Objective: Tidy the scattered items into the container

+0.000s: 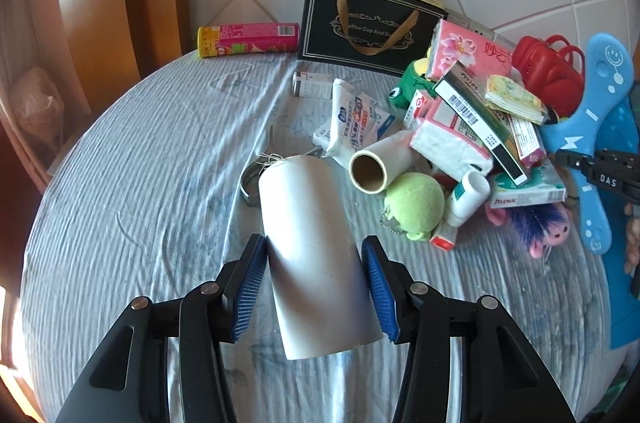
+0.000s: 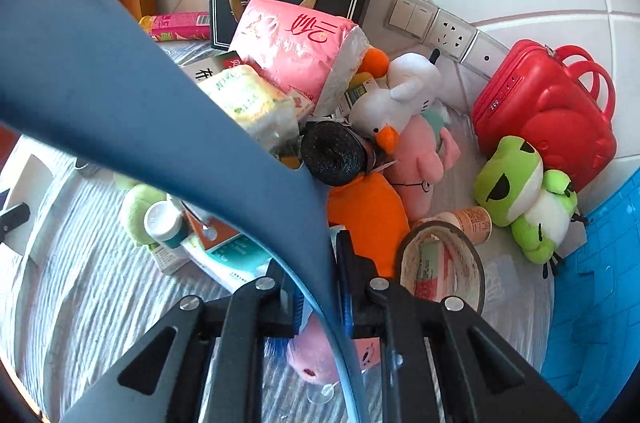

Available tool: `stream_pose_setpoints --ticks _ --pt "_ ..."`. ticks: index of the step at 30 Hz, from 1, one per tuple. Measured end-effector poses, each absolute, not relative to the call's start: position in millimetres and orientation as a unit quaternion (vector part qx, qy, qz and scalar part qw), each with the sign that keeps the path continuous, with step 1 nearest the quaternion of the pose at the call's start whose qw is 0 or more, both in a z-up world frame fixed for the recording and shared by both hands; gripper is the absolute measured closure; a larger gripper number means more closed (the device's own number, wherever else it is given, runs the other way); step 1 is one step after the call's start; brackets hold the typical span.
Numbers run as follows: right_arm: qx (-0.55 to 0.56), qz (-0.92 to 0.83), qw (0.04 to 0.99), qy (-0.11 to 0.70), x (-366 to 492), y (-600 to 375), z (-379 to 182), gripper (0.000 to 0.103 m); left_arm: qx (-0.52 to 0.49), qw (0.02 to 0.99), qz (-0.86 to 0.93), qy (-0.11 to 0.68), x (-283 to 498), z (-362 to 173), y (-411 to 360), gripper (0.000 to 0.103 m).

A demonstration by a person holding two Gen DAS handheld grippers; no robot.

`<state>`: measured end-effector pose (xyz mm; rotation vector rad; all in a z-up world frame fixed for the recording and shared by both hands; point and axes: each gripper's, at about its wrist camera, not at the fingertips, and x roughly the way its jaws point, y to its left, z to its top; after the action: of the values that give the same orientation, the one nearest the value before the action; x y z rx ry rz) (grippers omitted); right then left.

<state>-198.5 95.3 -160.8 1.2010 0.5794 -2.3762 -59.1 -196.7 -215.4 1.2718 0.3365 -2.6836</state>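
Observation:
My left gripper (image 1: 316, 265) is shut on a white cylinder (image 1: 312, 247), holding it above the cloth-covered table (image 1: 140, 203). My right gripper (image 2: 320, 299) is shut on a flat blue boomerang-shaped toy (image 2: 140, 95), which sweeps up to the left and hides much of that view. The same toy shows at the right edge of the left wrist view (image 1: 600, 119), with the right gripper (image 1: 592, 167) on it. A blue container (image 2: 592, 283) sits at the right edge. A pile of scattered items lies between: pink tissue pack (image 2: 296, 51), white duck plush (image 2: 396, 99), frog plush (image 2: 520, 191), tape roll (image 2: 440, 263).
A black gift bag (image 1: 368, 23) stands at the back against the tiled wall, with a pink snack tube (image 1: 248, 39) lying to its left. A red toy case (image 2: 548, 111) leans by wall sockets (image 2: 444, 31). A cardboard-core roll (image 1: 380, 163), green ball plush (image 1: 416, 203) and medicine boxes (image 1: 528, 191) crowd the middle.

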Motion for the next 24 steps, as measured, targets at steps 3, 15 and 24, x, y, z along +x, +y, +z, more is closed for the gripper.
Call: stream_pose_setpoints --ticks 3,15,24 --pt "0.437 -0.855 0.212 0.183 -188 104 -148 0.089 0.418 0.075 -0.899 0.107 -55 -206 -193 0.055" --pt "0.428 -0.861 0.242 0.128 -124 134 -81 0.089 0.386 0.068 -0.915 0.089 -29 -146 -179 0.055" --pt "0.400 -0.874 0.257 0.102 -73 159 -16 0.089 0.352 0.063 -0.931 0.077 -1 -91 -165 0.055"
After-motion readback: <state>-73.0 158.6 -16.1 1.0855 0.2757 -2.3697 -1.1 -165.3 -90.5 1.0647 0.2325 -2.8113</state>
